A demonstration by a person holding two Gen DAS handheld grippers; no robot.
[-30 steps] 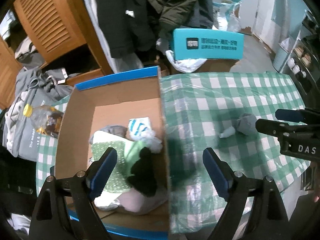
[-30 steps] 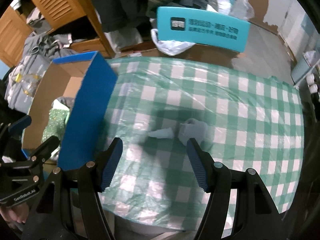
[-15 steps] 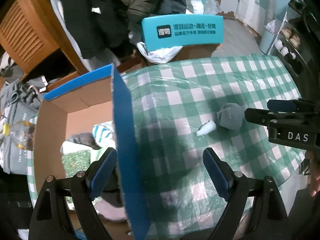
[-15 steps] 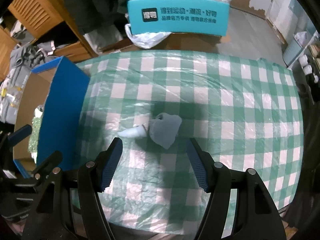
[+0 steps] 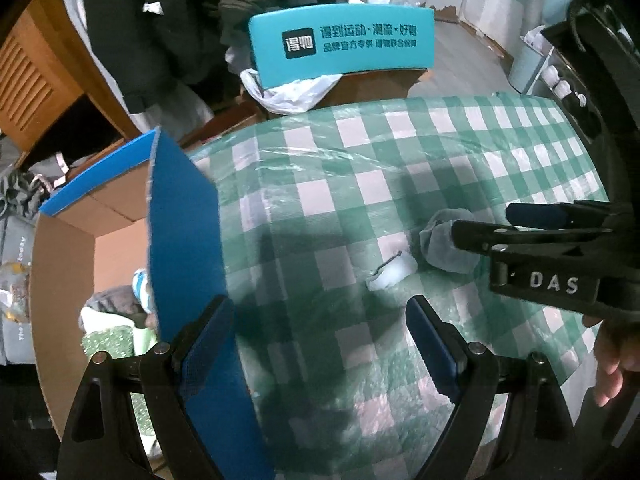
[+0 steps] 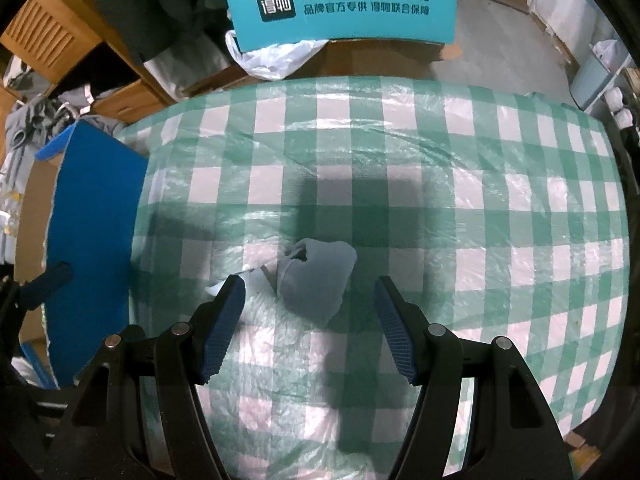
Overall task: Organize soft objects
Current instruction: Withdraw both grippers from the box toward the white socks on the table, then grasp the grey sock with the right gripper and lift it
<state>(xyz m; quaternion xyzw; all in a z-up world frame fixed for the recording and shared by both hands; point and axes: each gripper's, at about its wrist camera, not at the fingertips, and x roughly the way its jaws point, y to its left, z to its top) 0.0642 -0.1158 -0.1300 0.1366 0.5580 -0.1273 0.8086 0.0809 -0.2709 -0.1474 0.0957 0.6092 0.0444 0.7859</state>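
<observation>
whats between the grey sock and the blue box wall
A small white sock, lying beside the grey sock; past it only bare checked cloth up to the box wall, left wrist view.

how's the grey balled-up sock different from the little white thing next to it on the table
The grey sock is a bulkier, rounded bundle; the white piece is smaller, slimmer and tapered. The grey sock lies centred between the right gripper's open fingers, while the white piece sits by the left fingertip, partly hidden. What the white piece is, I cannot tell. Both rest on the checked tablecloth, outside the cardboard box.
</observation>
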